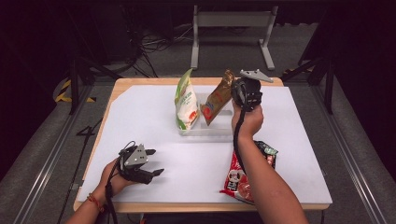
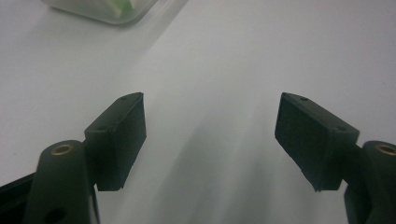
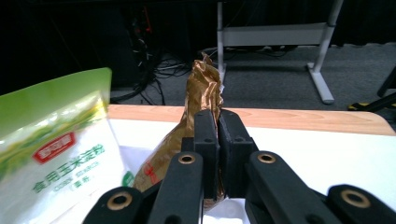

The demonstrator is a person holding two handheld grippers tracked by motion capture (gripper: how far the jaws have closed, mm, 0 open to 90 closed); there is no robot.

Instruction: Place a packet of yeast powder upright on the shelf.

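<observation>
A gold-brown snack pouch leans tilted in a clear plastic bin at the table's middle back. My right gripper is shut on its upper edge; in the right gripper view the jaws pinch the crinkled gold pouch. Beside it in the bin stands a green-and-white starch bag, also at the left of the right gripper view as the starch bag. My left gripper rests low over the white table surface at the front left, open with nothing between its pads.
A red noodle packet and a dark packet lie near the front right under the person's forearm. The bin's corner shows at the top of the left gripper view. A metal stand and cables sit on the floor beyond the table.
</observation>
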